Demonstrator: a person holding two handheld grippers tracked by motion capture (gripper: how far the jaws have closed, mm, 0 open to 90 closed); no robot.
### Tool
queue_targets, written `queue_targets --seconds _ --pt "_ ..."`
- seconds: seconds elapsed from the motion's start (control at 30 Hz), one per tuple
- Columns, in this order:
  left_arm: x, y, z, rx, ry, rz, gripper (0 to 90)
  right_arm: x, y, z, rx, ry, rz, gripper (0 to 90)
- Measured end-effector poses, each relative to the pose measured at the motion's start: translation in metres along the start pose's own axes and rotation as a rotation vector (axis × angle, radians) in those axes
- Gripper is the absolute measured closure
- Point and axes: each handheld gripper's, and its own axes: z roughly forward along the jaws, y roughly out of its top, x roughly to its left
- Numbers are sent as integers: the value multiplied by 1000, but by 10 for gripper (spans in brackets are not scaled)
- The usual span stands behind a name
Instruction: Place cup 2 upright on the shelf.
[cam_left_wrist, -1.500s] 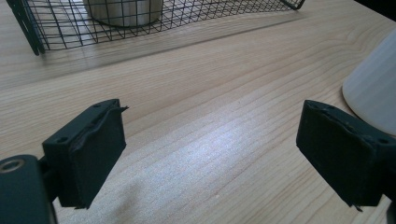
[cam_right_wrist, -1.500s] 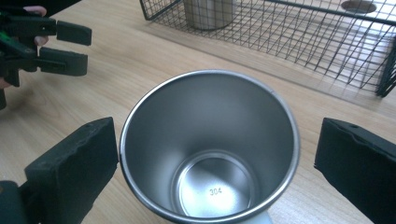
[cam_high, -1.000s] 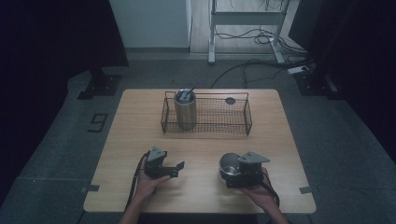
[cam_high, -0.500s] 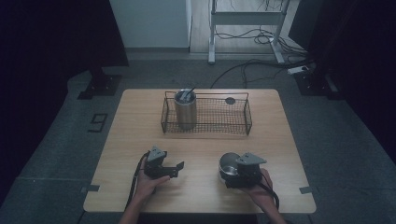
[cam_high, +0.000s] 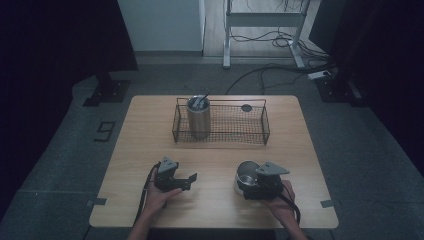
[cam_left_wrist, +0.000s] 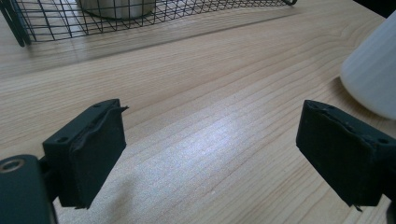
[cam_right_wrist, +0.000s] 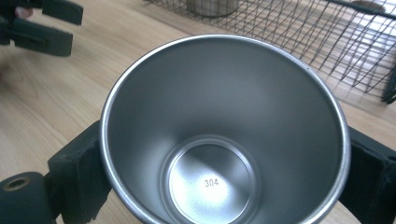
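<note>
From the high view, your right gripper (cam_high: 248, 184) clasps a steel cup (cam_high: 246, 172) near the front right of the wooden surface (cam_high: 300, 150), while your left gripper (cam_high: 191, 180) rests at the front left, well apart from it. A wire basket (cam_high: 260, 131) at the back holds a steel tumbler (cam_high: 199, 119).

In the left gripper view, your jaws stand apart with only bare surface between them; the cup's pale side (cam_left_wrist: 373, 74) shows at the right edge.

In the right gripper view, your jaws press both sides of the cup (cam_right_wrist: 224, 135), whose bottom reads 304.
</note>
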Motion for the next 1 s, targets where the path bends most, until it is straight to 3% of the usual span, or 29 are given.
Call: queue_targets --seconds 0.53,1.0 --pt "4 1 -3 -5 10 -10 83 -19 14 -18 -60 -6 57 68" --pt "4 2 -6 -15 5 -19 83 -20 31 -24 -88 10 50 68"
